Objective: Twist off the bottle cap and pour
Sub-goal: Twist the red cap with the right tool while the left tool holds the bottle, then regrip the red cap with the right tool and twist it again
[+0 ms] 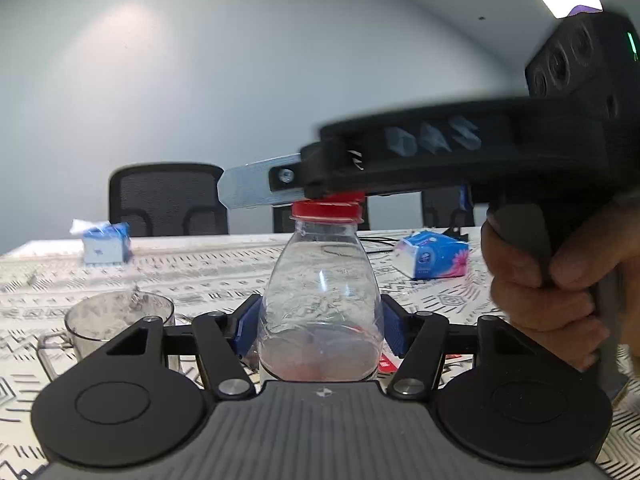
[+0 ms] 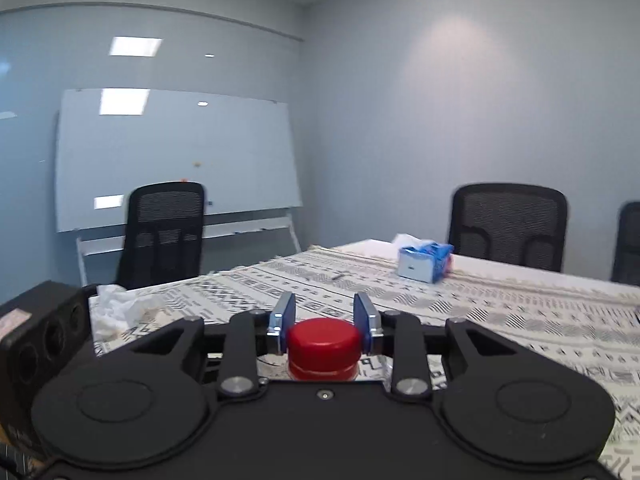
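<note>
A clear plastic bottle (image 1: 320, 280) stands upright on the patterned tablecloth (image 1: 200, 272), pinkish near its base. My left gripper (image 1: 320, 324) is shut on its lower body, with a blue pad lying against each side. The red cap (image 1: 326, 209) sits on the neck. My right gripper (image 1: 256, 188) reaches in level from the right, held by a person's hand (image 1: 552, 292). In the right wrist view that gripper (image 2: 324, 336) is shut on the red cap (image 2: 323, 340), one pad on each side. Left of the bottle stands a clear glass mug (image 1: 120, 320).
Two tissue packs lie further back, one at the left (image 1: 106, 244) and one at the right (image 1: 432, 254). Black mesh chairs (image 2: 508, 228) line the table's far side. Crumpled tissue (image 2: 120, 304) and a black box (image 2: 40, 340) sit at the left. A whiteboard (image 2: 176, 156) leans on the wall.
</note>
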`<state>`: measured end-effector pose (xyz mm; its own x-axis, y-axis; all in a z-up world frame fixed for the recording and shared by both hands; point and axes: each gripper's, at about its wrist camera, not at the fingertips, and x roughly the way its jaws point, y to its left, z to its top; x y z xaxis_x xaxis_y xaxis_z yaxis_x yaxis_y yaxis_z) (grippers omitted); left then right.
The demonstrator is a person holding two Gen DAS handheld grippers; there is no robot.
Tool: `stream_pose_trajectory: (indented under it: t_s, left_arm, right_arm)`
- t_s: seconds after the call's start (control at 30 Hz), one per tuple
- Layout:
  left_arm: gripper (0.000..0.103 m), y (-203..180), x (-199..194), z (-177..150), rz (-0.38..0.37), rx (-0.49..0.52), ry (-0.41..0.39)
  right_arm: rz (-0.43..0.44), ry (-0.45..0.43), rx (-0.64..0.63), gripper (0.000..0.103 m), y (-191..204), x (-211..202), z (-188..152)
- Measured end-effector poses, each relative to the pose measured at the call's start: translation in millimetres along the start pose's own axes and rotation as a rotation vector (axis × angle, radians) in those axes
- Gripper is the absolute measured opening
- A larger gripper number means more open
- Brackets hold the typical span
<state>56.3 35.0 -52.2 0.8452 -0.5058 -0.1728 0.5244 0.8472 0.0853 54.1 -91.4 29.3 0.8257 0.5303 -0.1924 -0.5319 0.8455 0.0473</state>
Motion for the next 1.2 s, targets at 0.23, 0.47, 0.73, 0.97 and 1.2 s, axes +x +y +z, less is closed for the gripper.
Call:
stream_pose_trajectory:
  t_s: [0.23,0.47,0.73,0.97,1.2]
  left_arm:
    - [0.086,-21,-5,-3,0.084,0.086,-0.058]
    - [0.058,-1,-1,1,0.054,-0.025,-0.002]
    - [0.058,-8,-10,4,0.101,-0.008,0.014]
    - [0.058,-2,-7,6,0.090,-0.012,0.018]
    - [0.058,-7,-14,5,0.092,-0.007,0.016]
  right_arm:
    - [-0.266,0.072,0.085,0.037,23,6,6]
    - [-0.286,0.076,0.083,0.037,42,3,8]
    - [-0.358,0.092,-0.009,0.040,73,14,10]
    - [-0.368,0.101,-0.061,0.033,80,18,8]
    - [-0.342,0.117,-0.103,0.036,78,22,5]
